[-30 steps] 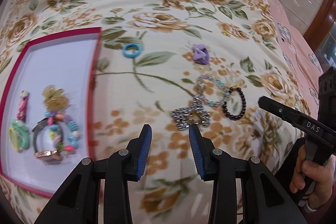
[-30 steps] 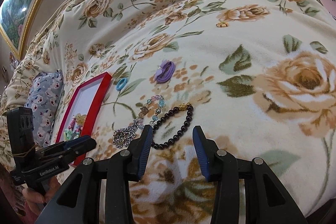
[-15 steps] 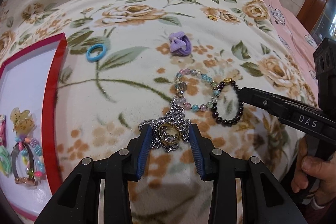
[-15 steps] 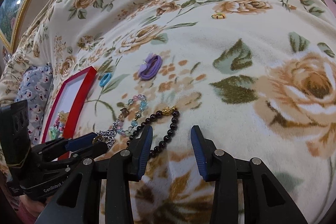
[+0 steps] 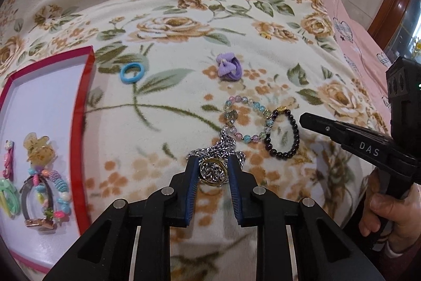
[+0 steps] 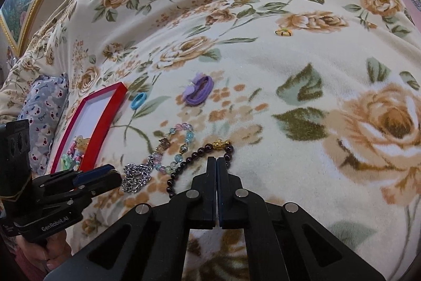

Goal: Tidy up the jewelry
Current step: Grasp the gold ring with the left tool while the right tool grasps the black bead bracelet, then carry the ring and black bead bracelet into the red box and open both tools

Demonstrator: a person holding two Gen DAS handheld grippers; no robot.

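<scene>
The silver chain, a heap of woven metal links with a gold-rimmed round ring on it, lies on the fuzzy floral blanket. The left gripper has its blue-padded jaws closed in against the ring on both sides, gripping it where it lies.

Touching the chain's far end is a loop of glassy pastel beads; against that loop sits a bracelet of dark round beads with a small gold charm. The right gripper rests on the dark bracelet, its jaws pressed together; whether a bead strand is pinched between them cannot be told.

Farther off on the blanket lie a purple hair tie with a bow, a sky-blue elastic ring, and, well apart near a printed rose, a tiny yellow ring.

To the left stands a shallow red-walled tray with a pale floor. It holds a translucent amber claw clip, a pink hair clip, a green elastic and a dark bangle strung with colourful beads, all bunched in its near half; the far half shows bare floor.

Soft blanket lies open between the tray wall and the chain.
</scene>
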